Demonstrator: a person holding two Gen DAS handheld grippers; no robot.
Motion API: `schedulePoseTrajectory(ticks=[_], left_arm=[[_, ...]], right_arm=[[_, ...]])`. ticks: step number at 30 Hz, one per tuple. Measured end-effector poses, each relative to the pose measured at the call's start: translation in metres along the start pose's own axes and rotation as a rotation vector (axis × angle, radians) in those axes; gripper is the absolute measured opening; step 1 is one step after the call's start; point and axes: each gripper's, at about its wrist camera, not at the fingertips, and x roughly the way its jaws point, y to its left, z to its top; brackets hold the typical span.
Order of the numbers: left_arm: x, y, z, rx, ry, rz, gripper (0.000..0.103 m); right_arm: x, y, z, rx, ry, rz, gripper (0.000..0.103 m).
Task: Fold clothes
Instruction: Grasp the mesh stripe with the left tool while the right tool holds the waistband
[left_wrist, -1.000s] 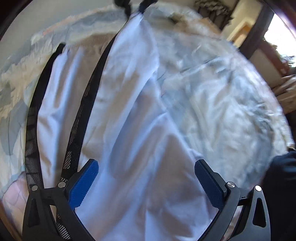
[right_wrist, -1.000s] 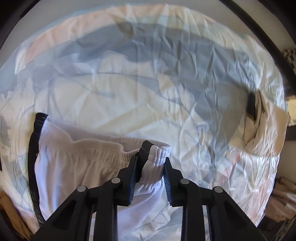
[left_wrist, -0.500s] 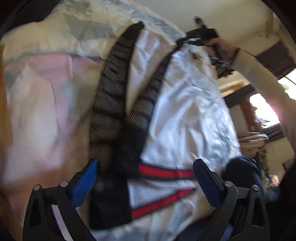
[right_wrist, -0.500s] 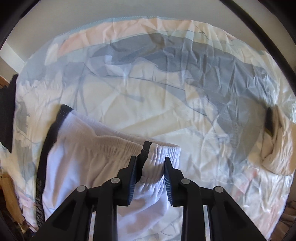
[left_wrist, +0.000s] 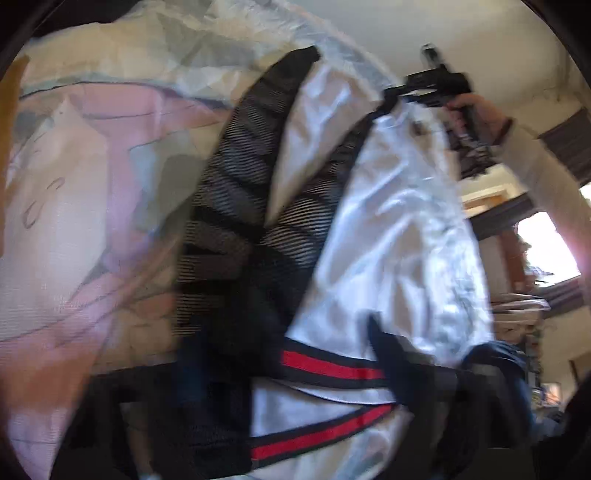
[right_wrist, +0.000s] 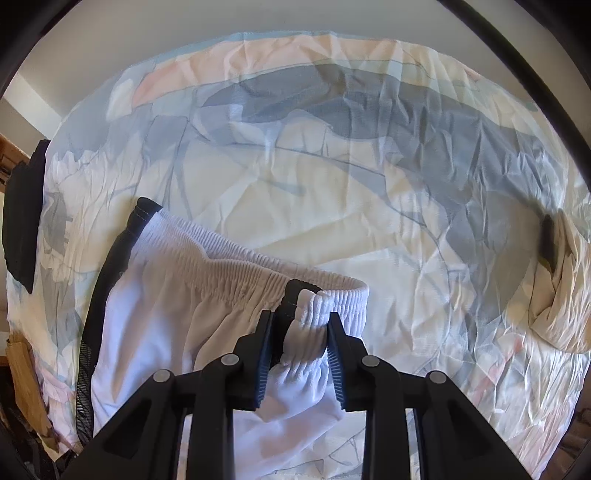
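White basketball shorts (left_wrist: 399, 229) with black mesh side panels (left_wrist: 236, 177) and red-and-black hem bands (left_wrist: 325, 365) hang stretched over the bed. My right gripper (right_wrist: 299, 332) is shut on the bunched elastic waistband (right_wrist: 314, 314). In the left wrist view that same right gripper (left_wrist: 402, 92) holds the far top corner, with a hand (left_wrist: 484, 114) on it. My left gripper (left_wrist: 288, 362) is at the hem end. It is heavily blurred, and its dark blue fingers (left_wrist: 384, 350) stand apart on either side of the hem band.
A crumpled pastel floral sheet (right_wrist: 332, 184) covers the bed. A cream bundle of cloth (right_wrist: 561, 288) lies at its right edge and a dark item (right_wrist: 22, 221) at its left edge. A bright window (left_wrist: 546, 247) and stacked things (left_wrist: 517, 310) lie beyond the shorts.
My left gripper has swung from over the white fabric down to the hem end, and its fingers now look somewhat closer together. The right gripper has kept its hold and lifted the waistband a little.
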Motion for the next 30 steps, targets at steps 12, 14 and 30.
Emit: schedulePoseTrajectory(ticks=[12, 14, 30], left_arm=[[-0.022, -0.015, -0.002, 0.006, -0.019, 0.069, 0.01], [-0.025, -0.021, -0.003, 0.006, -0.035, 0.067, 0.01], [-0.076, -0.054, -0.028, 0.005, -0.258, 0.0, 0.006]], right_arm=[[-0.014, 0.0, -0.006, -0.004, 0.014, -0.007, 0.03], [-0.014, 0.0, -0.005, 0.003, 0.005, -0.001, 0.03], [-0.062, 0.036, 0.006, -0.086, -0.064, 0.014, 0.028]])
